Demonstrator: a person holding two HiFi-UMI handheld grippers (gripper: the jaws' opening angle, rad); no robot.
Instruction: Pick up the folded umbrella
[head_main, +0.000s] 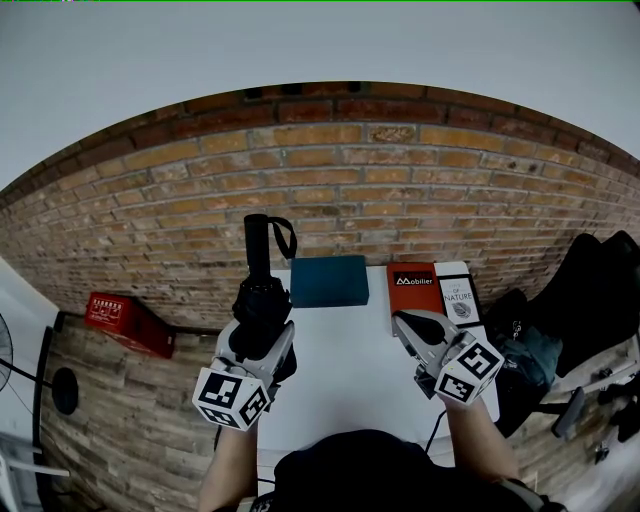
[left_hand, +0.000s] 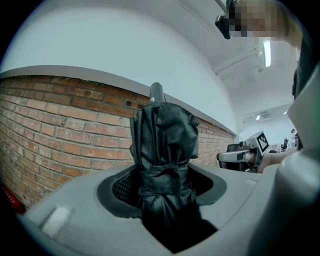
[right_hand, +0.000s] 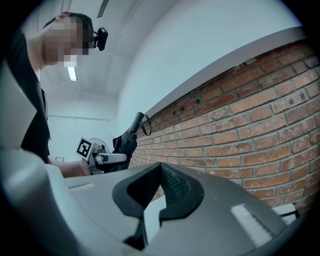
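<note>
The folded black umbrella (head_main: 260, 290) stands upright in my left gripper (head_main: 262, 335), lifted off the white table (head_main: 340, 370), its handle and wrist loop at the top. In the left gripper view both pads press on the strapped bundle of the umbrella (left_hand: 165, 165), and my left gripper (left_hand: 167, 187) is shut on it. My right gripper (head_main: 408, 325) hovers level over the table's right side, shut with nothing between its fingers. In the right gripper view my right gripper (right_hand: 160, 192) shows its pads together, and the umbrella (right_hand: 127, 142) appears far left.
A teal box (head_main: 329, 280) lies at the table's far edge against the brick wall (head_main: 400, 190). A red book (head_main: 413, 285) and a white book (head_main: 458, 295) lie at the back right. A red crate (head_main: 125, 320) sits on the floor at left, a black chair (head_main: 590, 300) at right.
</note>
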